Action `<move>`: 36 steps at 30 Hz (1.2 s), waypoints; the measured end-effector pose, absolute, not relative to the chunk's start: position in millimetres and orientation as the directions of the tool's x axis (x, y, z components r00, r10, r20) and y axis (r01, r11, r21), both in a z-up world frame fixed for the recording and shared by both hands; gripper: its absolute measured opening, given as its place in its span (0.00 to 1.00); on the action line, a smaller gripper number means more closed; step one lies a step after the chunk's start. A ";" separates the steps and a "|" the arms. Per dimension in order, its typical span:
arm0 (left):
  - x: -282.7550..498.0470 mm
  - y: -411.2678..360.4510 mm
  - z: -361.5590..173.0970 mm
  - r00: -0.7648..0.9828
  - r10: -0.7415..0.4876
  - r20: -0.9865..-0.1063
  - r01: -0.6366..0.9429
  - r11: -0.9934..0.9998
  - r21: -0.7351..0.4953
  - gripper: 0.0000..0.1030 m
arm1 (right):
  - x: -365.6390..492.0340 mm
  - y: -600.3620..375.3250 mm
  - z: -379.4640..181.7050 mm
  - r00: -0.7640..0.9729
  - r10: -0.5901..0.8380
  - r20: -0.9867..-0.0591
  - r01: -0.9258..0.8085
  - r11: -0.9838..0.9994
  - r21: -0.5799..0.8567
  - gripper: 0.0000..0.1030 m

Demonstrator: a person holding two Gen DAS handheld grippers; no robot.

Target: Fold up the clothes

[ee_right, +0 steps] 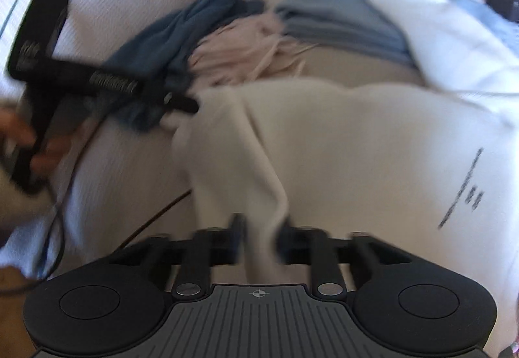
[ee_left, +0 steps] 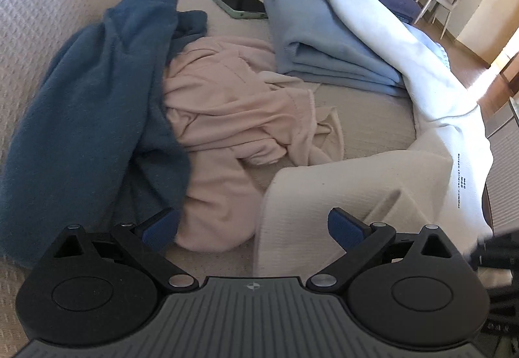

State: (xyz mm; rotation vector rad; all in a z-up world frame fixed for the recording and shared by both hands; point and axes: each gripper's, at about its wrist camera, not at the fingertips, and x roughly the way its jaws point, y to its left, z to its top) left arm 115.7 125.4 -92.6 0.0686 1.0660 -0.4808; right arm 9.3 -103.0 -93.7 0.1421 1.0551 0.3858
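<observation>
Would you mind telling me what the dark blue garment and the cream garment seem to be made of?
Dark blue garment: probably fleece or terry, with a matte, fuzzy nap. Cream garment: likely a knit cotton, given its fine ribbed or waffle texture and matte look. Fibre content cannot be confirmed.

- Cream ribbed-knit garment (ee_left: 340,192): draped in the foreground, one fold bunched into a narrow ridge (ee_right: 259,195).
- Crumpled pale pink garment (ee_left: 233,117): mid-bed, unfolded.
- Dark blue fleece garment (ee_left: 90,92): heaped, overlapping the pink one's left edge.
- Light blue folded garment (ee_left: 321,49): neat stack behind.
- White garment with small black lettering (ee_left: 421,75): lying rumpled along the right.
</observation>
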 end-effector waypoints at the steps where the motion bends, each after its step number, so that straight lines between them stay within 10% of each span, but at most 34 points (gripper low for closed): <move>1: 115.9 126.0 -93.1 0.391 -0.345 -0.853 0.410 0.895 -0.174 0.97 | 1.2 -102.8 -89.2 0.427 0.426 -0.798 -0.256 0.903 0.345 0.05; 15: 111.7 110.3 -88.7 0.397 -0.359 -0.844 0.449 0.879 -0.163 0.97 | -46.8 -180.2 12.6 0.737 0.407 -0.540 -0.192 0.892 0.410 0.06; 27: 107.5 111.7 -99.0 0.353 -0.364 -0.862 0.457 0.871 -0.180 0.97 | -35.9 -188.0 -23.3 0.699 -0.041 -0.714 0.107 0.993 0.048 0.47; 34: 108.9 101.6 -120.0 0.304 -0.375 -0.876 0.465 0.861 -0.207 0.95 | -35.6 -144.9 -17.7 0.698 0.209 -0.685 -0.155 0.978 0.141 0.47; 36: 109.8 98.8 -122.2 0.294 -0.400 -0.868 0.471 0.851 -0.233 0.81 | -32.1 -128.2 -23.2 0.674 0.256 -0.693 -0.212 0.966 0.151 0.46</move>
